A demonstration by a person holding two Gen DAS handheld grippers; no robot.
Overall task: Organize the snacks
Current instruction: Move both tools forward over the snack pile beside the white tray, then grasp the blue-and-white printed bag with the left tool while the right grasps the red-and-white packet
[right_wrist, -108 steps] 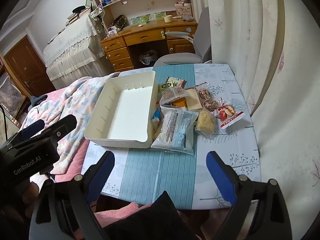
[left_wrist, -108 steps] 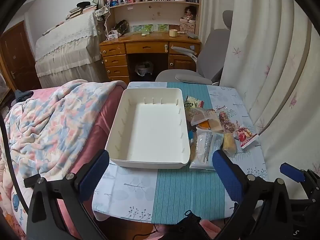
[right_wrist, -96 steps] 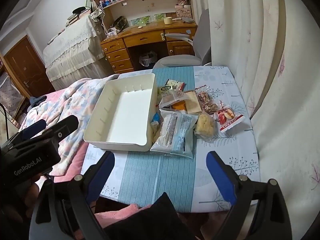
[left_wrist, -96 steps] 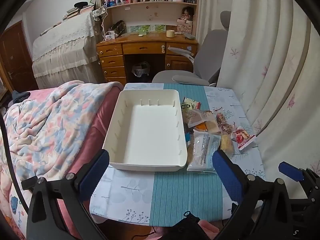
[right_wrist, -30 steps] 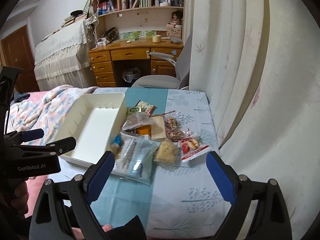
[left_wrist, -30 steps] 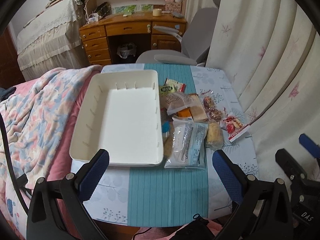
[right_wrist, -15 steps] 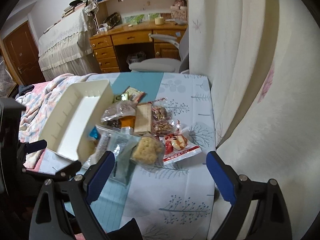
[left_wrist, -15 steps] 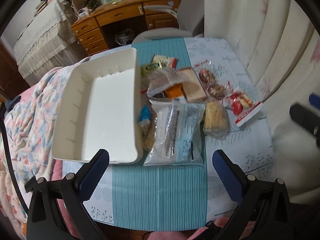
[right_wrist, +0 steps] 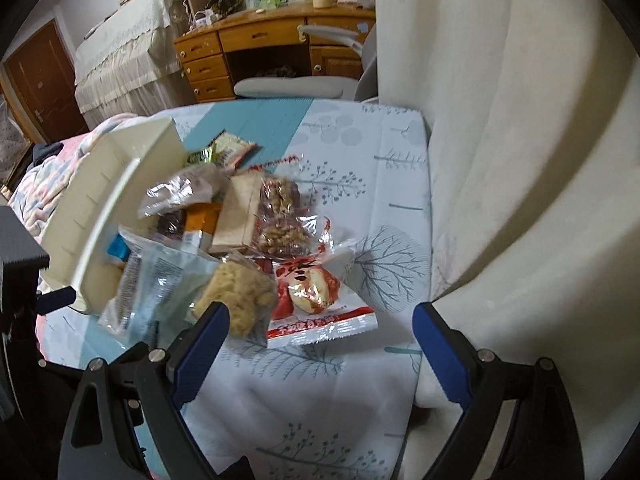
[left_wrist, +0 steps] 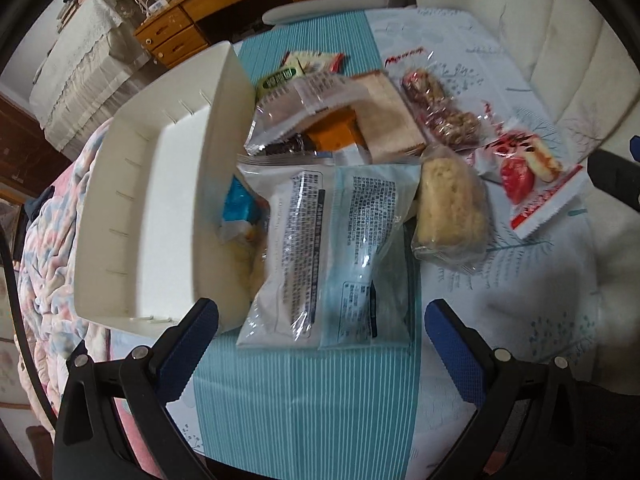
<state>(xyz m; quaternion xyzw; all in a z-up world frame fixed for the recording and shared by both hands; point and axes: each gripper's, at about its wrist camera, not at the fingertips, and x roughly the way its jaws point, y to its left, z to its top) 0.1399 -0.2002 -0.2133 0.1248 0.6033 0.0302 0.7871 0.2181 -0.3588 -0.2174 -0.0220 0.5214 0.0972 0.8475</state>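
An empty white bin (left_wrist: 160, 208) (right_wrist: 100, 216) stands on the table's left half. A pile of snack packets lies to its right: a large clear-and-blue bag (left_wrist: 332, 256) (right_wrist: 148, 292), a yellow puffed cake (left_wrist: 448, 212) (right_wrist: 236, 296), a red-and-white packet (left_wrist: 528, 176) (right_wrist: 316, 300), a nut bar (left_wrist: 440, 116) (right_wrist: 280, 216), a brown packet (left_wrist: 388, 120) and a green packet (left_wrist: 288, 76). My left gripper (left_wrist: 320, 336) is open just above the near end of the large bag. My right gripper (right_wrist: 320, 332) is open over the red-and-white packet's near edge.
The table (left_wrist: 304, 408) wears a blue-striped and leaf-print cloth. A bed with a floral blanket (left_wrist: 44, 248) lies along the left. A cream curtain (right_wrist: 520, 160) hangs close on the right. A grey chair (right_wrist: 288, 84) and wooden desk (right_wrist: 260, 40) stand beyond the table.
Both grippers have moved forward and down toward the snack pile, which now fills the views. Both stay open. The snacks and bin have not moved.
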